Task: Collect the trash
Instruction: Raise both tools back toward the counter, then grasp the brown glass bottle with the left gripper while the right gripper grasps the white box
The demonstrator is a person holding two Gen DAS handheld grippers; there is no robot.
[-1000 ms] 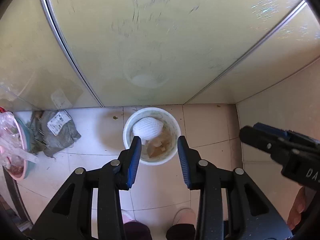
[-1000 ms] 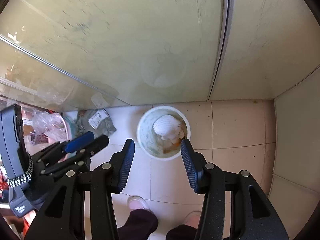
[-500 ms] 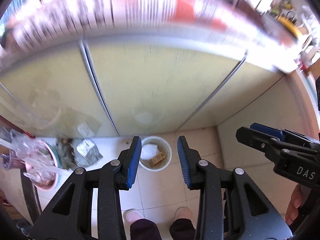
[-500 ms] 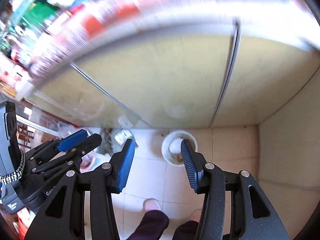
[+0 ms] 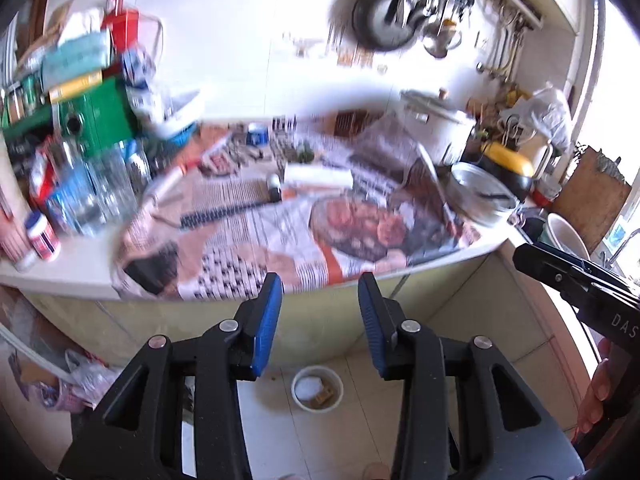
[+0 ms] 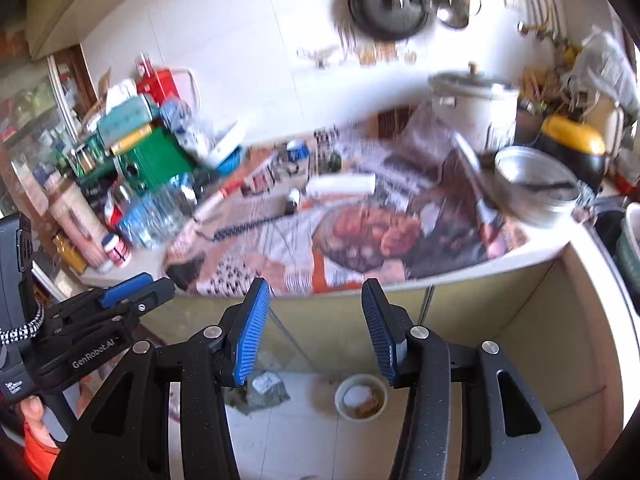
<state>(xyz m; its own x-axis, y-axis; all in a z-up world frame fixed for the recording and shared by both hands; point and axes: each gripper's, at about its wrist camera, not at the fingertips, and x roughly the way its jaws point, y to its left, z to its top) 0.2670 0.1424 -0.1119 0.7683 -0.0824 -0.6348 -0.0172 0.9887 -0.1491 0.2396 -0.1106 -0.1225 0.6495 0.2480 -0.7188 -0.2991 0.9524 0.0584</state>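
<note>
A white trash bucket (image 5: 317, 389) with a white wad and brown scraps stands on the tiled floor at the foot of the cabinet, also in the right wrist view (image 6: 361, 397). Above it, newspaper (image 5: 280, 236) covers the counter, with a white roll (image 5: 318, 174), a small bottle (image 5: 274, 188) and a black object (image 5: 150, 268) on it. My left gripper (image 5: 320, 280) hangs in the air before the counter's edge, its jaws opening with nothing between them. My right gripper (image 6: 315, 284) hovers beside it, open and empty.
A green box (image 5: 96, 116) and clear bottles (image 5: 104, 188) crowd the counter's left end. A rice cooker (image 5: 440, 128) and a metal pot (image 5: 484, 196) stand at the right. A pan (image 5: 384, 20) hangs on the wall. Bags (image 6: 266, 392) lie on the floor left of the bucket.
Both grippers have risen from just above the bucket to counter height and tilted up. The bucket now looks small and far below. The left jaws stand slightly wider.
</note>
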